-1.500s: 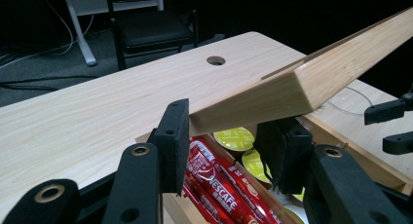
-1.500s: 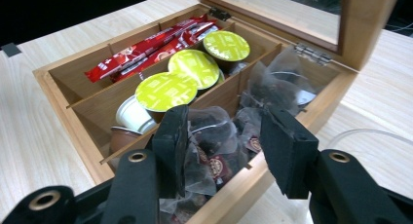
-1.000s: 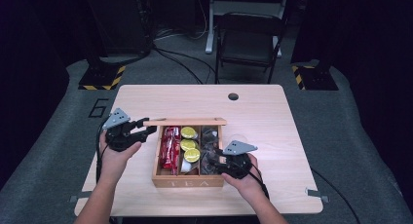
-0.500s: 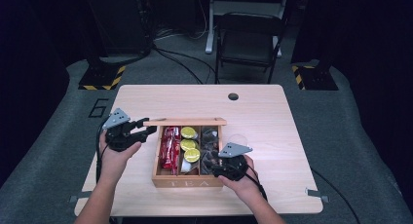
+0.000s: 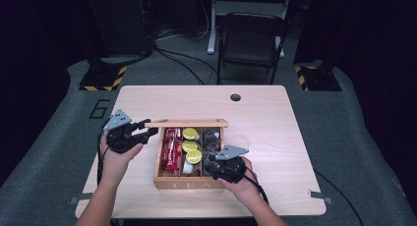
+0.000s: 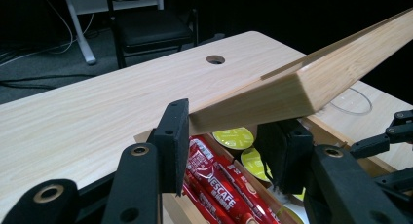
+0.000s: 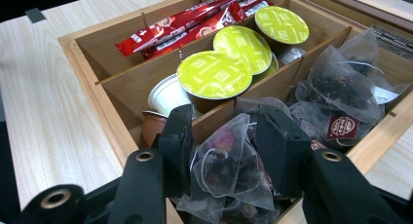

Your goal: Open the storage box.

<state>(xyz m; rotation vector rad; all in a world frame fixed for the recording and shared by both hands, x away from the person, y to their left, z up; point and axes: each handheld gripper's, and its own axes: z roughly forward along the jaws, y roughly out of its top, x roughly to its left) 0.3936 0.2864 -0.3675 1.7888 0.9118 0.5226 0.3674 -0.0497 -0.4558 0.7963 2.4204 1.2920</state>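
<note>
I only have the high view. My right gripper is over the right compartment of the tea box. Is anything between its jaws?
Observer: Yes. In the right gripper view a clear tea bag sits between the jaws of the right gripper, which have just been closing.
Operator: Is the left one really gripping the lid?
Observer: Yes. In the left gripper view the left gripper is clamped on the edge of the raised lid.
Operator: What is printed on the red packets?
Observer: The red sachets read Nescafe.
</note>
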